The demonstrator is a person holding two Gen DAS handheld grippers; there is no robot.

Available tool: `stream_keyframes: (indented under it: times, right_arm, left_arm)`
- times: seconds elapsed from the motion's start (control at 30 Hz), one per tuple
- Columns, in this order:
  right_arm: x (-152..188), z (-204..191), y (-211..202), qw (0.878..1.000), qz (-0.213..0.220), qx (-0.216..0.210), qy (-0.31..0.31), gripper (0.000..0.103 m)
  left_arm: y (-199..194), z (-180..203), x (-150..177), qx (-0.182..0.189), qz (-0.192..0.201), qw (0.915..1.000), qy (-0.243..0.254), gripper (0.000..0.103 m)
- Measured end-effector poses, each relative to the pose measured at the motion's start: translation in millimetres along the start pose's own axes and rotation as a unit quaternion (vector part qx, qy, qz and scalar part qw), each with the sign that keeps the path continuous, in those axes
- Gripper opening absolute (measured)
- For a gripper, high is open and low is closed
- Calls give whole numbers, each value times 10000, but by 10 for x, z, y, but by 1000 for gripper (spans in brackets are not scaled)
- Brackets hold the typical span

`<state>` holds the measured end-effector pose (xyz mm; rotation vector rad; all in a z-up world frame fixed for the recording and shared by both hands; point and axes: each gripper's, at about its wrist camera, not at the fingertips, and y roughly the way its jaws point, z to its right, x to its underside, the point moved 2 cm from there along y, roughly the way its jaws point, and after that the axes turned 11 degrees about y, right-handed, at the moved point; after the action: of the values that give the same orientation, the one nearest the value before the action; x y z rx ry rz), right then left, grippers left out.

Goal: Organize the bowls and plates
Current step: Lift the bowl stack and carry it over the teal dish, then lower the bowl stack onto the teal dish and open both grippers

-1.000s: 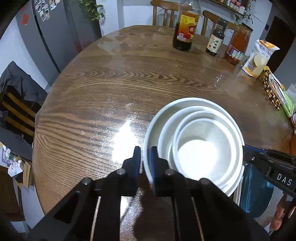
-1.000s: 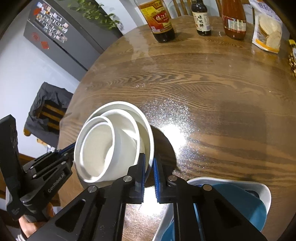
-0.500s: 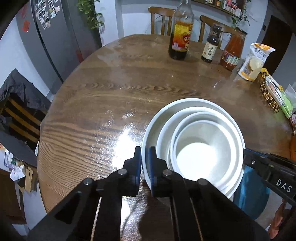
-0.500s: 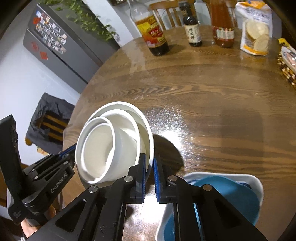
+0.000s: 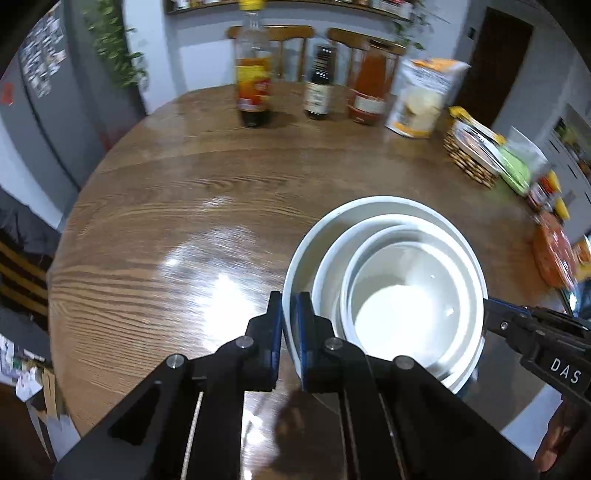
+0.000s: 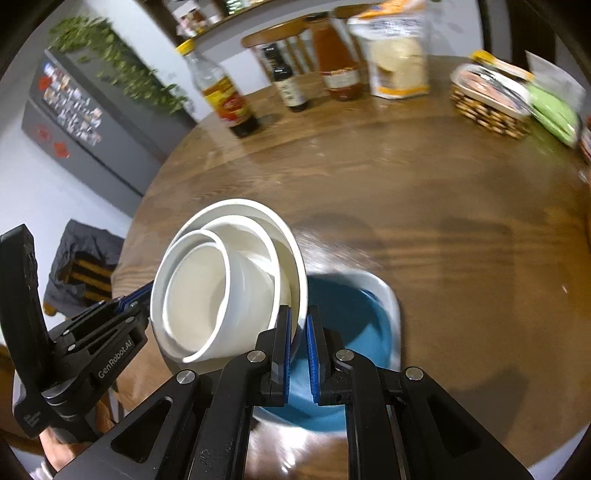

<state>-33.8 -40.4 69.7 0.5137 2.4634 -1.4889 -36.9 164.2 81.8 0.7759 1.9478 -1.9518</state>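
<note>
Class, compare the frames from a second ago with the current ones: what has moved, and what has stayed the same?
The nested stack of white bowls, held by both tongs, has been carried sideways until it hangs over the blue dish, which earlier lay off to its right. Unchanged: the left tongs and right tongs stay clamped on opposite sides of the outer rim, and the bottles stand at the table's far edge.

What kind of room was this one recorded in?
Most likely a home kitchen or dining area: a round wooden dining table with condiment bottles, wooden chairs behind it, and a grey fridge covered in magnets.
</note>
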Motion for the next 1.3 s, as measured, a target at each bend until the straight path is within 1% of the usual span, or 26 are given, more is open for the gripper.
stream_keyframes:
  times: [0.1,0.2,0.27,0.33,0.4,0.47,0.5,0.6,0.8,0.93,1.1,1.23,1.3]
  right_arm:
    - [34,226,2,9997,-79,54,208,13]
    - [50,382,140,9990,-242,113,358,13]
    - [57,420,229,9988,-278,101,387,13]
    - [-9,418,272,9992,-187,37,354,13]
    - [-103,400,337,9995,-91,36,298,13]
    - [-189,388,380,9997,26,26,235,13]
    - [-253,382,409,9997,60,18,242,13]
    - [-480,330,506,9995,215,14,226,13]
    - [-747,229,643,9992,352,164,100,13]
    - [-765,216,637,9990,370,243,11,13]
    - [-770,220,632,9989,380,256,32,13]
    - [-782,218,623,9984,428,362,7,13]
    - [-787,218,621,9984,412,389,-1,13]
  left_arm:
    - [39,267,37,110,-61,9997,229,4]
    - [148,412,79,172,-202,9991,344,4]
    - [266,493,102,186,-381,9985,350,4]
    - [375,513,122,173,-495,9981,312,4]
    - [383,517,63,76,-300,9990,333,4]
    - [438,513,-7,-68,-257,9990,350,4]
    - [476,511,-72,-134,-142,9990,394,4]
    - [595,441,-225,-197,-92,9993,306,4]
    - [777,316,-543,-283,-25,9993,224,5]
    - [832,274,-660,-325,5,9991,270,5]
    - [842,251,-665,-294,22,9990,322,5]
    - [840,258,-671,-297,29,9990,328,5]
    - [844,240,-672,-316,20,9990,303,8]
